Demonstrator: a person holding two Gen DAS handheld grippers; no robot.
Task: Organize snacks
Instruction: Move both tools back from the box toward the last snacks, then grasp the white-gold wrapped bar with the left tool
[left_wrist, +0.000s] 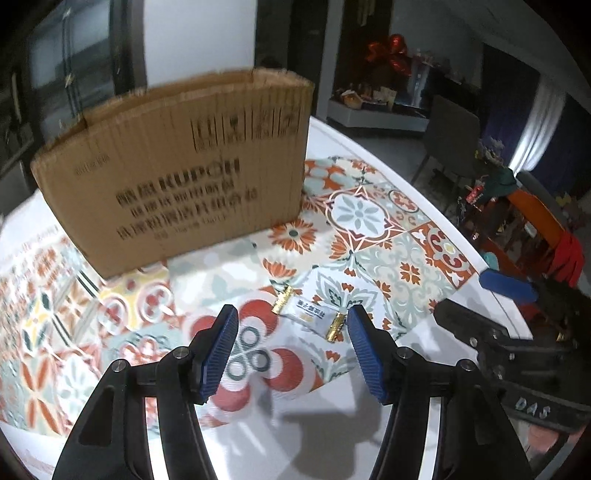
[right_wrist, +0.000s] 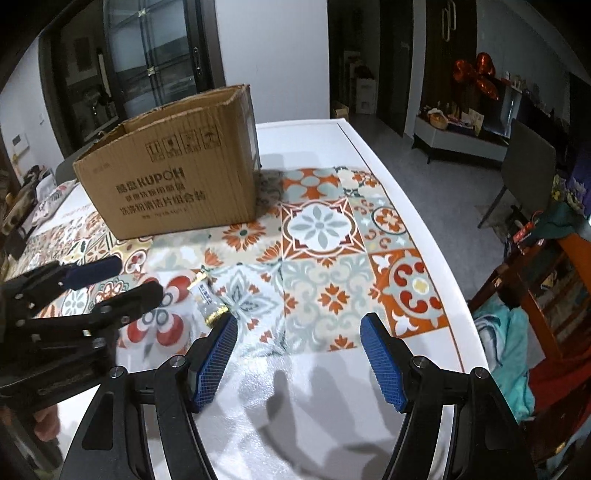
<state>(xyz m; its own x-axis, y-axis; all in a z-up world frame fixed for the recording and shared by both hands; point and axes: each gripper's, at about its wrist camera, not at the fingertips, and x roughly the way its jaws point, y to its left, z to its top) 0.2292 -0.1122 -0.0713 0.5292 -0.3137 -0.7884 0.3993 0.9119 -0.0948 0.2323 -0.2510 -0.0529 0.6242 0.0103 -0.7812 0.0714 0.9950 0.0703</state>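
1. While your left gripper (left_wrist: 291, 325) tilts down over the patterned tablecloth (left_wrist: 369, 236), its blue pads (left_wrist: 221, 350) stand about half apart with nothing between them; the snack packet (left_wrist: 308, 314), white with gold crimped ends, lies flat on the cloth just beyond the tips, untouched.
2. Your right gripper (right_wrist: 299, 332) is likewise parted, a little wider, and holds nothing; bare cloth shows between its pads (right_wrist: 384, 362), and the packet (right_wrist: 207, 299) lies just off its left fingertip.
3. Only the right wrist view shows the open top of the cardboard box (right_wrist: 173, 177), which stands upright on the cloth well behind the packet. You cannot see its inside. The left wrist view gives you only the printed front wall of the box (left_wrist: 177, 184), blurred.
4. Each view catches the other tool: your right gripper (left_wrist: 491, 299) enters from the right edge of the left view, your left gripper (right_wrist: 118, 280) from the left edge of the right view. Both point steeply down toward the table (right_wrist: 424, 221), side by side, converging on the packet.
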